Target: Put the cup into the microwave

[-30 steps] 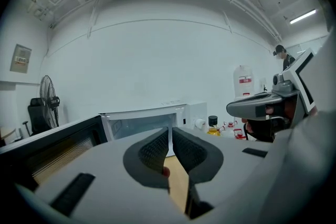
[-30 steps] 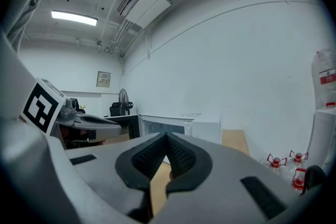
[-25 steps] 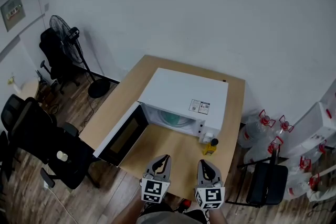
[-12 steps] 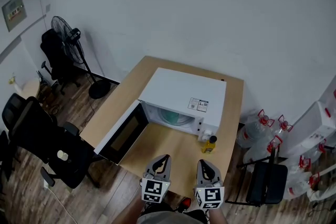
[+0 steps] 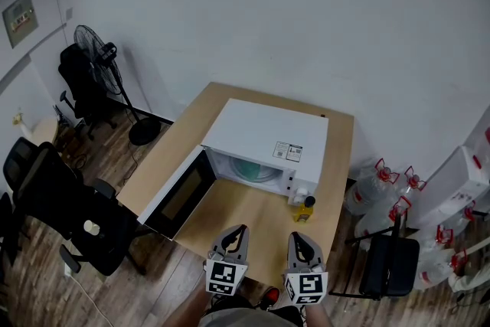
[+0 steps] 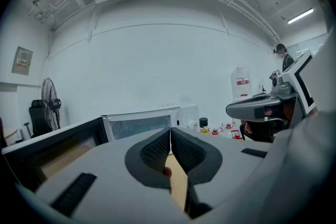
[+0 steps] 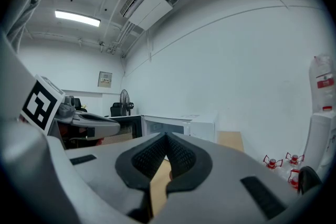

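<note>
The room is being lit evenly from above by ceiling strip lights (image 7: 77, 18), which are being blown out to glare in both gripper views. The head view is being rendered dim and bluish, the microwave (image 5: 264, 134) top brightest. Lines are being bowed toward the gripper views' black-ringed edges, and the near foreground is being blurred.

**Your left claw (image 5: 240, 229) and right claw (image 5: 294, 237):** each has a pale grey shell narrowing to two fingers (image 5: 230, 242), and behind it a marker cube (image 5: 222, 279) printed with black-and-white squares. In your gripper views, dark pads (image 6: 156, 152) with fine cross-hatched texture line smooth grey housings bearing dark rectangular slots (image 6: 73, 194).
</note>
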Available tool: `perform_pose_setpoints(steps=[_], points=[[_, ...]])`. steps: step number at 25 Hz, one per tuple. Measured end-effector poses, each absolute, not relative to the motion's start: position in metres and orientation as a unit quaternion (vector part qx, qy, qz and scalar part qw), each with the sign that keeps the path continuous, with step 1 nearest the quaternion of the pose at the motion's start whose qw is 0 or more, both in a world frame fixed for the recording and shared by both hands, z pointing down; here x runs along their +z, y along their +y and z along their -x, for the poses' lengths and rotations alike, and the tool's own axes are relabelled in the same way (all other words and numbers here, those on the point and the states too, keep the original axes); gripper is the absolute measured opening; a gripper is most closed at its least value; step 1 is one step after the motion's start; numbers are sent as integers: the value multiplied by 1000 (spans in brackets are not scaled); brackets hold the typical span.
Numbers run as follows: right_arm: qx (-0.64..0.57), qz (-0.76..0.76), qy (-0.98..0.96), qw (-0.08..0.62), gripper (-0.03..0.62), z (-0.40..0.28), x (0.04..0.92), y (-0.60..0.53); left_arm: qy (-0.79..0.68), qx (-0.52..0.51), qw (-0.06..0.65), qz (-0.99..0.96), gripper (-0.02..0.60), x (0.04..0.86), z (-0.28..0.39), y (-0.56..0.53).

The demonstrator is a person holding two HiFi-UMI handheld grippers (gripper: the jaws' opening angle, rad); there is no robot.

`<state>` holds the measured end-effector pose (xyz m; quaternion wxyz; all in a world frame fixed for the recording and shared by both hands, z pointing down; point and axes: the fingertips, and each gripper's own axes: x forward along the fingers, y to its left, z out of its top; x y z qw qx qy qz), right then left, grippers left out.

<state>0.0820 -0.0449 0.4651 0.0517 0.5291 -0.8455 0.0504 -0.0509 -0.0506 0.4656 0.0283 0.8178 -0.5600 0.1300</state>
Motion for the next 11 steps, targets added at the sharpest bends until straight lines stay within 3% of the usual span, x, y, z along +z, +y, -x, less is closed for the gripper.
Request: perform_pose_setpoints(steps=[11], points=[[52, -528, -846, 52, 17, -84, 468, -43, -559, 132, 26, -818, 26, 467, 49, -49]])
